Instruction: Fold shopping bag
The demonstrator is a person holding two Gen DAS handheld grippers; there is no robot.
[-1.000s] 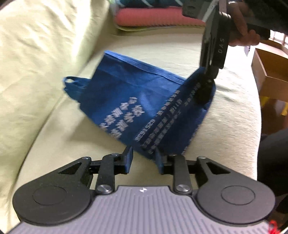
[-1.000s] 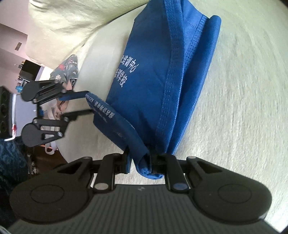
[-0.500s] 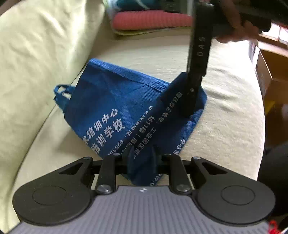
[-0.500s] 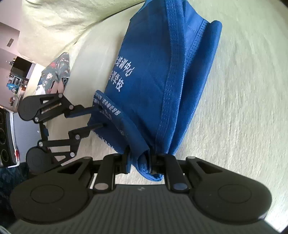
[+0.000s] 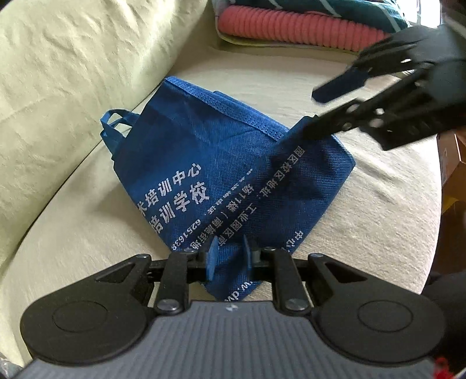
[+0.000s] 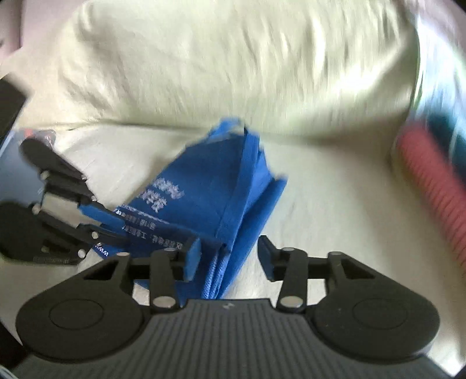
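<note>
Bag [image 5: 209, 163] of blue fabric with white print lies partly folded on a cream sofa seat [image 5: 291, 78], its two loop handles [image 5: 113, 128] at 10 o'clock, pressed against the back cushion [image 5: 72, 58]. A folded-over flap runs from 2 o'clock down to 6 o'clock in the left wrist view, covering part of the lettering, so only some characters and digits can be read.

The left gripper [image 5: 228, 253] has its jaws clenched on the near corner of the bag; the cloth fills the narrow gap between them, and the very tip of the corner drops out of sight behind the gripper body at 6 o'clock.

The right gripper [image 6: 230, 255] has its jaws released and spread wide. In its own view the bag's folded edge lies between them, closer to the left one, with bare sofa showing beside the right one. From the left wrist view this gripper comes in at 2 o'clock, blurred, its lower jaw over the far corner of the bag; whether it touches the cloth is hard to make out.

At 12 to 1 o'clock a pink ribbed cushion [image 5: 294, 29] sits under a striped dark cloth [image 5: 335, 8], both cut off by the frame edge. The right wrist view is smeared throughout, and its printed text is unreadable.
</note>
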